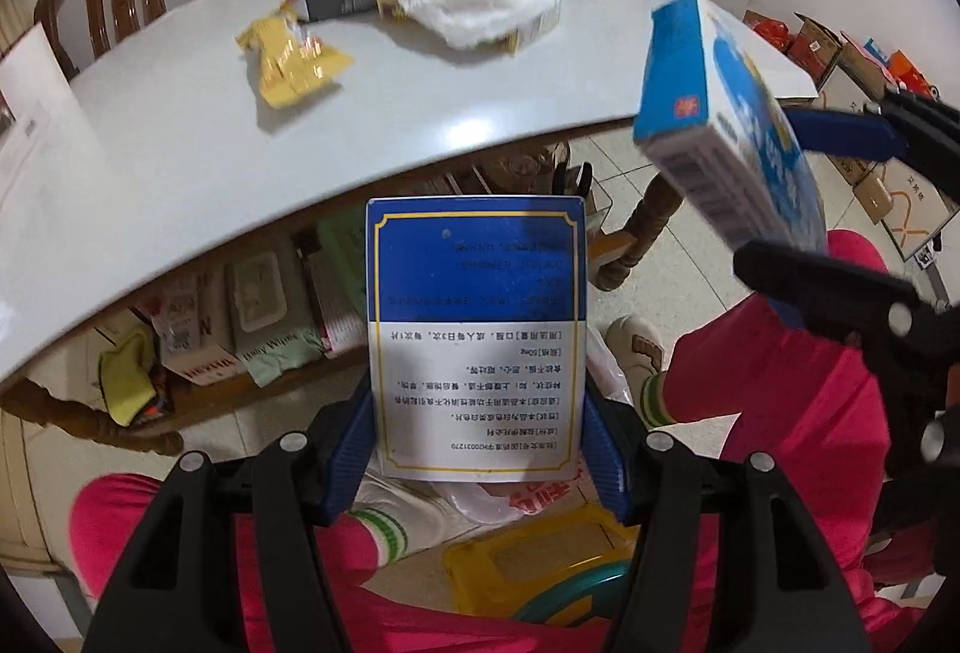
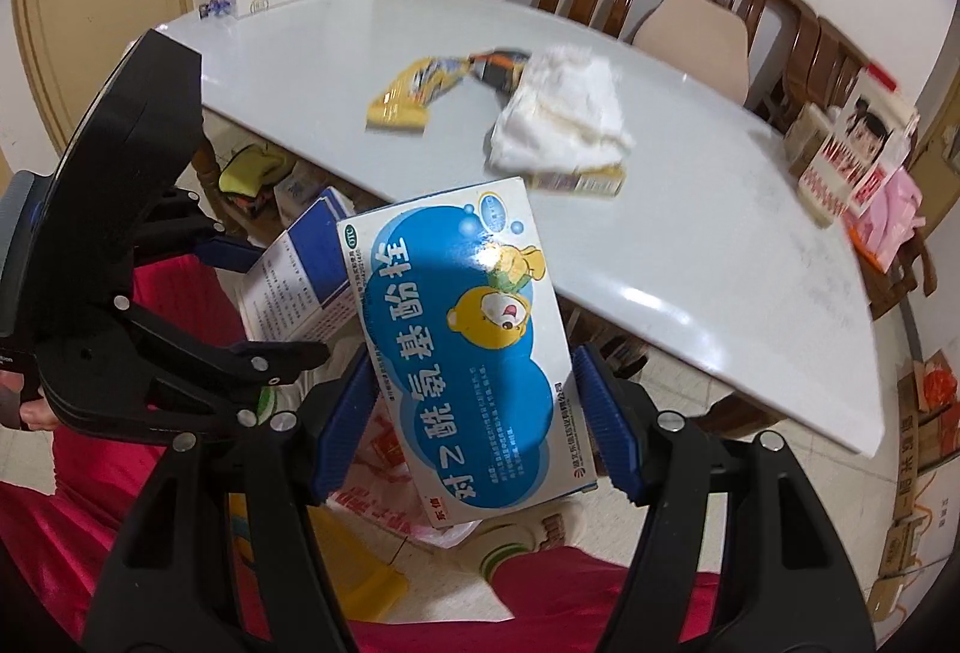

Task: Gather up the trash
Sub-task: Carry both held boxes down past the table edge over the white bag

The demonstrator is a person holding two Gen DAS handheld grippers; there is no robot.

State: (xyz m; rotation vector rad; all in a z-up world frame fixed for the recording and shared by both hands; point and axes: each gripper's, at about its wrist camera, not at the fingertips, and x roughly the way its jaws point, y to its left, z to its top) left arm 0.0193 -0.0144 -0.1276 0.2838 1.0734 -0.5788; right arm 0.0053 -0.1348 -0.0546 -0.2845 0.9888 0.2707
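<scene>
left wrist view: left claw clamped on dark-blue box; right claw clamped on bear box. both hang off the surface edge, over bag at 6 o'clock. judged: lower straight, release inside the bag mouth; knees crowd both sides.

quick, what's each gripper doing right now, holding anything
Left gripper: closed on the dark blue and white medicine box.
Right gripper: closed on the light blue bear-print medicine box.
</scene>
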